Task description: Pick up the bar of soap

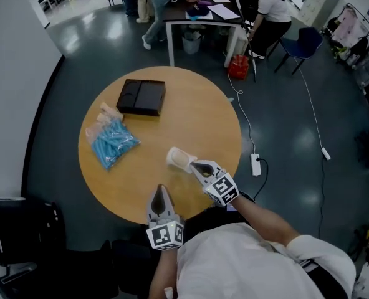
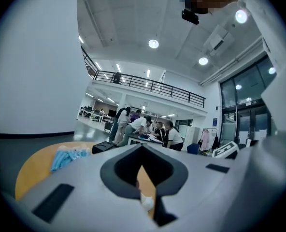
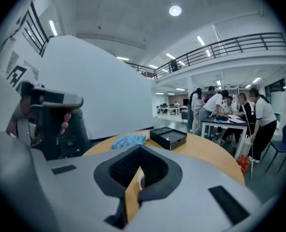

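The bar of soap (image 1: 179, 157) is a pale, rounded block lying on the round wooden table (image 1: 197, 111), right of centre. My right gripper (image 1: 197, 166) has its tip just at the soap's near right end, jaws shut with nothing between them. In the right gripper view only a sliver of the soap (image 3: 141, 179) shows through the slit of the right gripper (image 3: 140, 151). My left gripper (image 1: 161, 190) hovers over the table's near edge, shut and empty, a short way in front of the soap. The left gripper view glimpses the soap (image 2: 146, 201) through its slit.
A black box (image 1: 141, 96) sits at the table's far left. A clear bag of blue items (image 1: 113, 143) and a small pale packet (image 1: 109, 111) lie at the left. People stand round a white table (image 1: 203, 17) beyond. A cable and power strip (image 1: 256, 164) lie on the floor at right.
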{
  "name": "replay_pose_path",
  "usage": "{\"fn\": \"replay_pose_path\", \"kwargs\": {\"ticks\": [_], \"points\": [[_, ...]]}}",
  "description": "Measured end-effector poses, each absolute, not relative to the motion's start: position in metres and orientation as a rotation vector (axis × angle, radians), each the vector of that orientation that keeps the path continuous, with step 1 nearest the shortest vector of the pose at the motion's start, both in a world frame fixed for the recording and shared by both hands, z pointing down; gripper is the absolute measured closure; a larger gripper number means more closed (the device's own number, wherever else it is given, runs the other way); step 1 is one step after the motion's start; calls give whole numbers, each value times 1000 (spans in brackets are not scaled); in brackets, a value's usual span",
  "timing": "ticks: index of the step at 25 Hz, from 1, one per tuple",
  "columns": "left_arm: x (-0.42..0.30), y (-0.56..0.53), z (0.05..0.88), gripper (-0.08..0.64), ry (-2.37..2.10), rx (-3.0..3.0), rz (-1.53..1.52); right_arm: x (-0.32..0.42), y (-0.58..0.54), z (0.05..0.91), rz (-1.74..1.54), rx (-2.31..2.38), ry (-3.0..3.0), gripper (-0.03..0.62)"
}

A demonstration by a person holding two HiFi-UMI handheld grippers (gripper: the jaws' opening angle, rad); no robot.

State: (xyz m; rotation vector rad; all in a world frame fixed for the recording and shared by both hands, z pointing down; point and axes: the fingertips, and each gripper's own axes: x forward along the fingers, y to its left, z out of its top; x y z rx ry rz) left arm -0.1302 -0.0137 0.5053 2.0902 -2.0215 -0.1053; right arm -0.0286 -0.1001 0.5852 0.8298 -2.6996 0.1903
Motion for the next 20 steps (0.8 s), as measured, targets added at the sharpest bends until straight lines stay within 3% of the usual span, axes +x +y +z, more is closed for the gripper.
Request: {"fn": "replay_pose_path", "kwargs": {"ticks": [7,8,11,14,20], "points": [[-138,-38,520,554,-2003,2048,-97,-58,-128,666,307,685,-2523,577],[-139,-40,522,554,-2003,2040,-96,-61,-131,677,314,658,-2496,559],[-148,-46,527,554,-2014,2009,-84,-72,-137,704,320,571,-2421,403],[-158,-54,533,554,-2023,1986,-70,-80,-142,730,270,493,-2343,335],[-166,-68,541,554,-2024,1951,-67,-86,-153,772,247,393,-2184,307]]}}
